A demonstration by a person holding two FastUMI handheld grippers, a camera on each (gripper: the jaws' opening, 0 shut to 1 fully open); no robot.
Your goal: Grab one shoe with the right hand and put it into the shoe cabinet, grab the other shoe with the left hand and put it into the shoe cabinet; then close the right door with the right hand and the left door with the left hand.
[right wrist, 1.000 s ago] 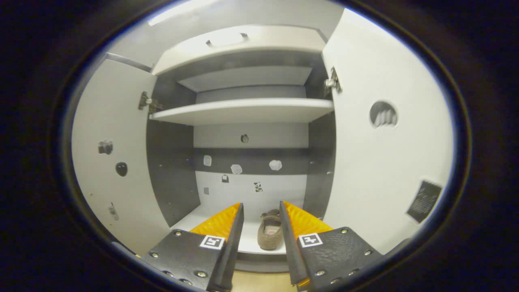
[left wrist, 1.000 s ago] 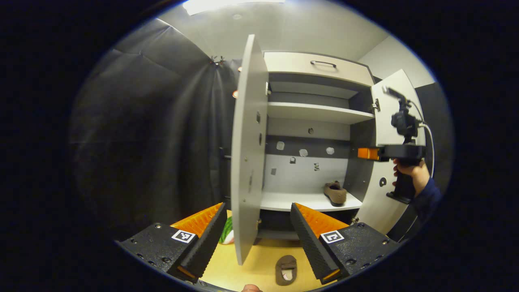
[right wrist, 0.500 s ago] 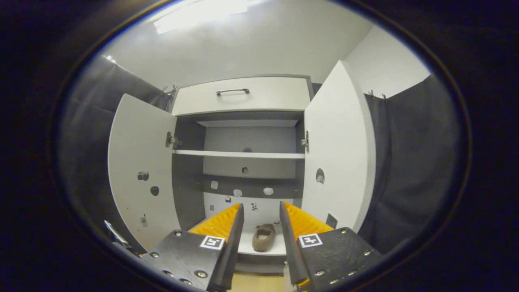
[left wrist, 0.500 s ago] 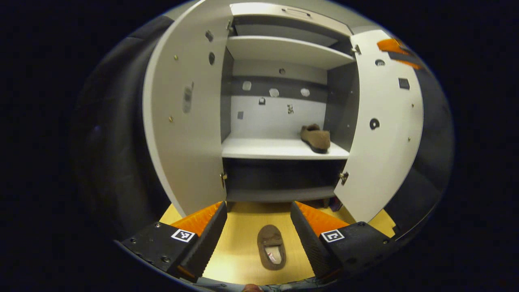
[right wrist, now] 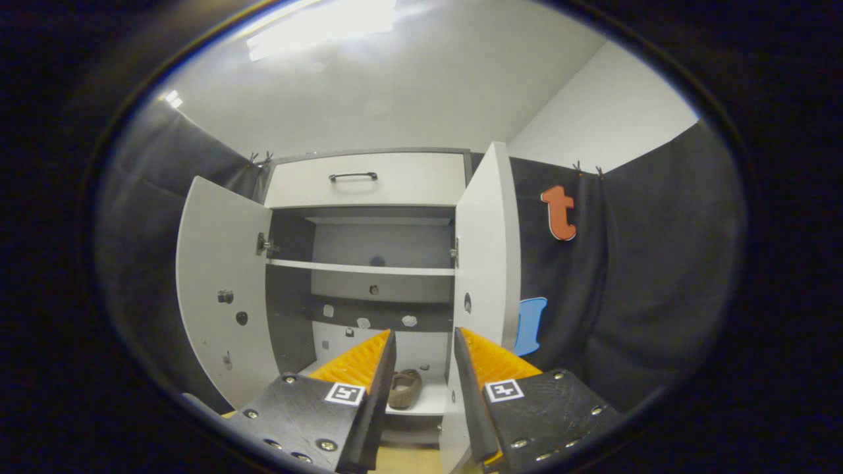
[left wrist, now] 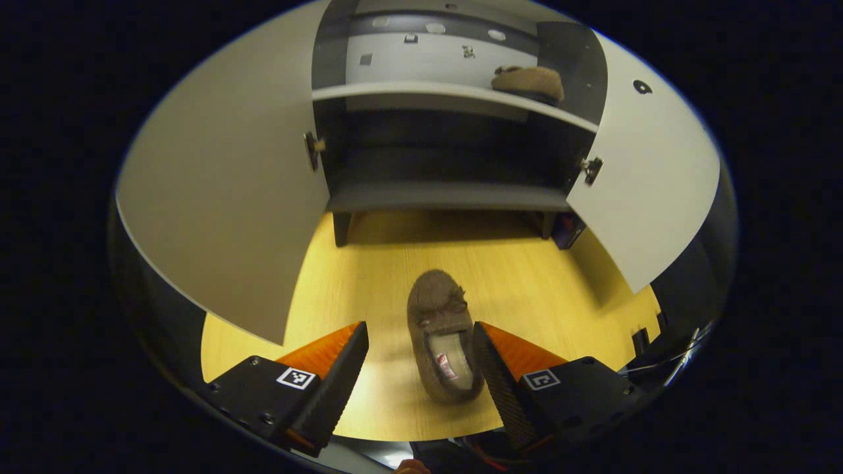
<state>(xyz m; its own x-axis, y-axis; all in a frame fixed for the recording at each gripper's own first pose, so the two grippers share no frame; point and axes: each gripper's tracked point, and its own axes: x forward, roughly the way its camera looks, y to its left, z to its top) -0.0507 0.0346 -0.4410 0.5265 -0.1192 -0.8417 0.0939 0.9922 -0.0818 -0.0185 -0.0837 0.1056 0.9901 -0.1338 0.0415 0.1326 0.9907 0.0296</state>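
A brown slipper [left wrist: 442, 334] lies on the yellow wooden floor [left wrist: 527, 276], toe toward the cabinet. My left gripper [left wrist: 419, 334] hangs open just above it, the slipper's heel close to the right finger. The other brown slipper [left wrist: 529, 81] rests on the right end of the white shelf [left wrist: 395, 92] in the cabinet, where the right gripper view shows that slipper [right wrist: 404, 388] too. My right gripper [right wrist: 424, 341] is open and empty, held back from the cabinet. Both doors stand open: the left door [left wrist: 224, 191] and the right door [left wrist: 649, 178].
The cabinet has an upper shelf [right wrist: 359, 267] and a top drawer with a dark handle [right wrist: 353, 176]. Black cloth walls flank it on both sides. A small dark object [left wrist: 568, 230] sits on the floor by the cabinet's right foot.
My left gripper has tipped down and come close over the slipper on the floor. My right gripper has drawn back from the cabinet and swung slightly right.
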